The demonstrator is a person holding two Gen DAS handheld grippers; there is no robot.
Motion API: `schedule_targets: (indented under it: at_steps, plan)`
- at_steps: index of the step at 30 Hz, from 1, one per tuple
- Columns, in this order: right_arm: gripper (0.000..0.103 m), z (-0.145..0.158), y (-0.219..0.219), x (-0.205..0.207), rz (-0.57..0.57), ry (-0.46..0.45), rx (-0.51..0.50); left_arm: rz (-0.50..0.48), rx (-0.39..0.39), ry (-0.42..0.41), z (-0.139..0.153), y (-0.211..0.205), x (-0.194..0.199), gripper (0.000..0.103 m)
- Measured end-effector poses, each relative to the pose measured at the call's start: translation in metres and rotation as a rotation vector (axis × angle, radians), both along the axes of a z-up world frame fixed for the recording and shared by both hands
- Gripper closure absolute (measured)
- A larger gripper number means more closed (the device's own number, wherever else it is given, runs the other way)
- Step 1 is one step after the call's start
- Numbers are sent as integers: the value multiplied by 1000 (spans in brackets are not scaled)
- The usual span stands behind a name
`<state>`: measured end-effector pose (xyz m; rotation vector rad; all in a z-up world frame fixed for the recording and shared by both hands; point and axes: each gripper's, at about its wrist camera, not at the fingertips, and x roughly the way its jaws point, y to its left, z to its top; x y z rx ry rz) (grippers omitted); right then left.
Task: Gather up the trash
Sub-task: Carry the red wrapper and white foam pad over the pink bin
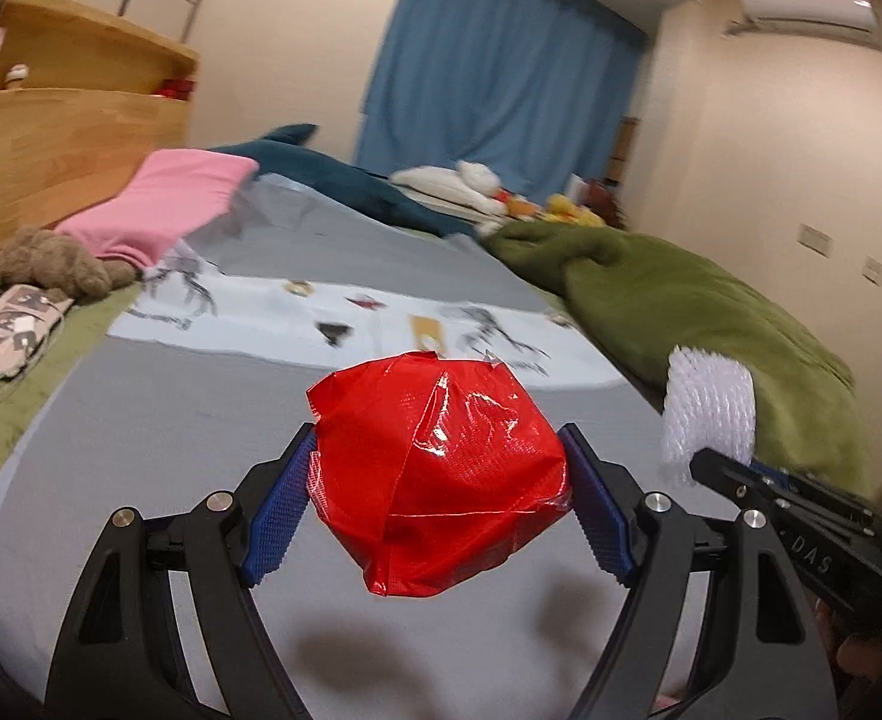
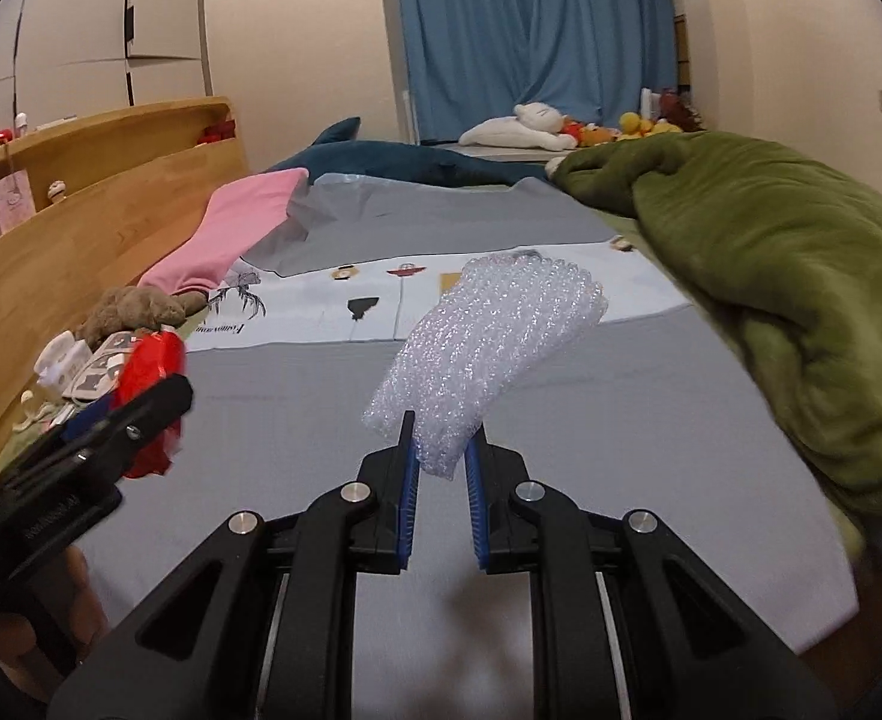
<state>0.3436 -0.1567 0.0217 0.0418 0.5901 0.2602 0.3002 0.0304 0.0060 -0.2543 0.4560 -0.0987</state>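
A crumpled red plastic bag point(image 1: 441, 468) hangs above the grey bed sheet point(image 1: 141, 420), with my left gripper point(image 1: 441, 462) shut on it, blue pads pressing both sides. A folded piece of clear bubble wrap point(image 2: 483, 348) sticks up from my right gripper point(image 2: 441, 450), whose narrow jaws are shut on its lower end. In the left wrist view the bubble wrap point(image 1: 711, 408) and the right gripper point(image 1: 741, 480) show at the right edge. In the right wrist view the red bag point(image 2: 150, 384) and the left gripper point(image 2: 123, 420) show at the left.
A green blanket point(image 2: 771, 276) is bunched along the right of the bed. A pink pillow point(image 2: 237, 228), a brown plush toy point(image 2: 129, 312) and a blue shark plush point(image 2: 393, 162) lie toward the wooden headboard point(image 2: 81, 228). Stuffed toys point(image 2: 561, 126) sit before the blue curtain point(image 2: 531, 30).
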Motion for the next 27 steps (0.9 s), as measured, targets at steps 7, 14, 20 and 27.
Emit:
schedule_targets:
  at_steps: [7,14,20,27]
  plan:
    - [88,-2,-52,-112,-70,-13,-18,-170,30,37,-17,-52,-68,27]
    - [88,-33,-102,-200,-191,40,-6,-315,77,94,-40,-99,-113,27]
    - [88,-71,-128,-236,-248,101,-13,-406,120,137,-60,-136,-137,27]
    - [88,-112,-141,-249,-265,182,-5,-477,187,200,-87,-168,-148,27]
